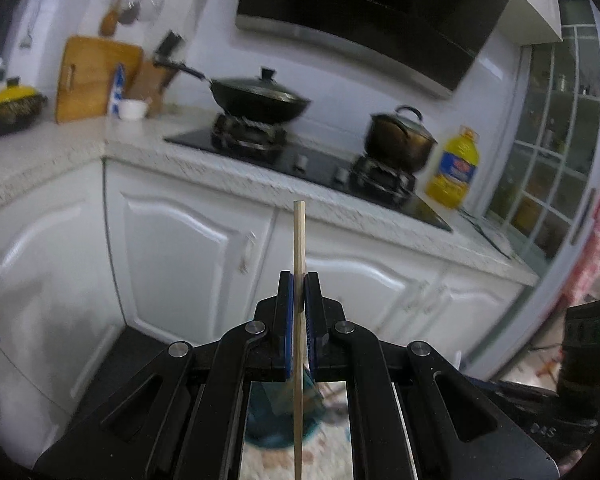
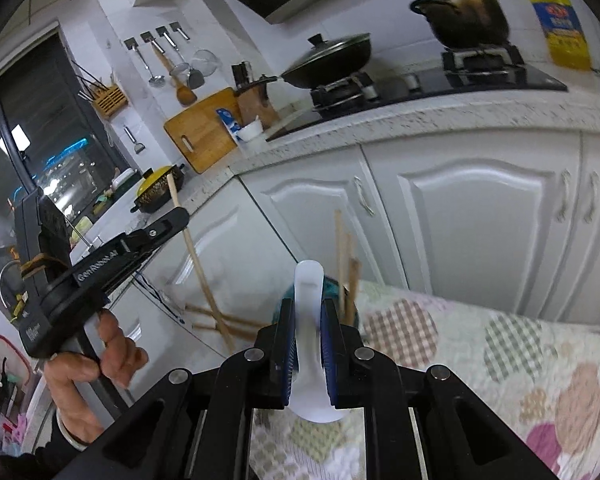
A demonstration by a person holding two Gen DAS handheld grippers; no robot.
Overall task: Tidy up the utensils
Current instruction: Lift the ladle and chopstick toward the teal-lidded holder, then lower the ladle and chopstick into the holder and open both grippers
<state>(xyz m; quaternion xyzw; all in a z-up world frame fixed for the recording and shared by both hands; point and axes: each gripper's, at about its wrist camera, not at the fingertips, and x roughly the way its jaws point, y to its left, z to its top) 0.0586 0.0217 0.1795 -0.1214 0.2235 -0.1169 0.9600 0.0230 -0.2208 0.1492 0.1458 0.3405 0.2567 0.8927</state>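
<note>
Right wrist only — loose chopsticks [image 2: 220,322] beyond spoon [image 2: 309,320].

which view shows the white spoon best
The right wrist view: the white spoon sits clamped between the right hand-held gripper pads, handle pointing forward. The left wrist view doesn't show it, only the left hand-held gripper pinching a chopstick.
</note>
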